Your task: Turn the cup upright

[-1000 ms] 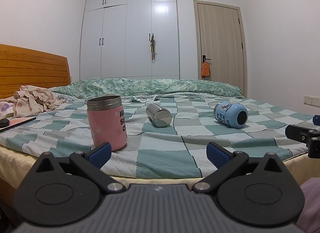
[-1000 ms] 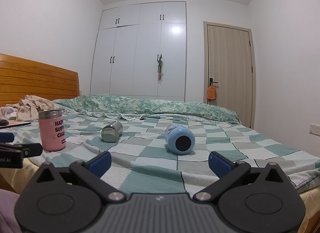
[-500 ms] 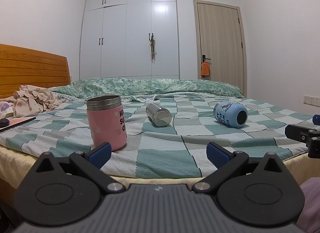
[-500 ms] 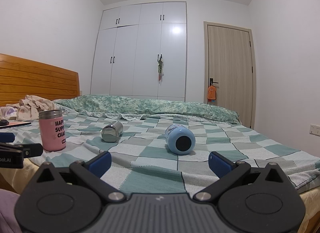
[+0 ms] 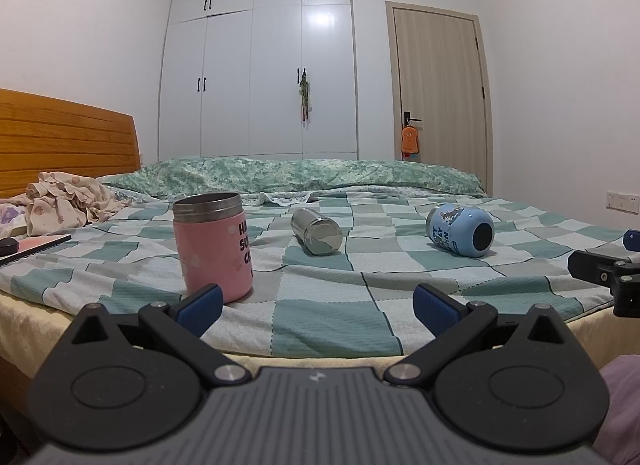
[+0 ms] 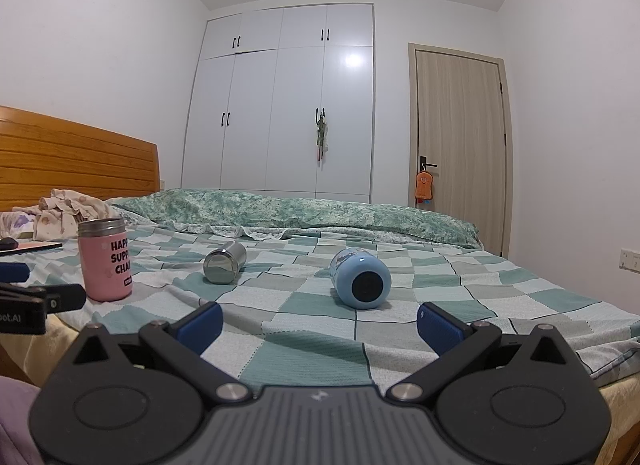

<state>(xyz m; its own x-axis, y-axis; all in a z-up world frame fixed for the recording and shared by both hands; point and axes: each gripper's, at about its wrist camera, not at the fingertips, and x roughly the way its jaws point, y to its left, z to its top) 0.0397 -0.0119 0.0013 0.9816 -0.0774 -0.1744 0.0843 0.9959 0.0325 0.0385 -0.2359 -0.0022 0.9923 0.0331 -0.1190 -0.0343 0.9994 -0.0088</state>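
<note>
1. Bed (image 5: 328, 321): covered with a green checked sheet; all three cups rest on it. Both of my grippers sit at its near edge, short of every cup.
2. Left gripper (image 5: 316, 303): jaws spread wide, nothing between them. Its blue pads (image 5: 200, 303) frame bare sheet, with the pink cup just beyond the left pad.
3. Right gripper (image 6: 318, 325): likewise wide and holding nothing. It faces the blue cup almost head-on.
4. Pink cup (image 5: 214, 247): standing upright, steel rim up, at the left of the bed. I judge this one needs no action.
5. Blue cup (image 6: 360, 277): lying on its side near the middle-right of the bed, one round end with a dark disc turned toward me. I cannot tell whether that end is base or mouth. Not yet righted.
6. Steel cup (image 5: 318, 231): also on its side, between the pink and blue cups and well apart from each, its shiny closed end toward me. Not yet righted.
7. Progress, my judgement: one of three upright; two remain down, neither touched by a gripper. The reach has not begun.
</note>
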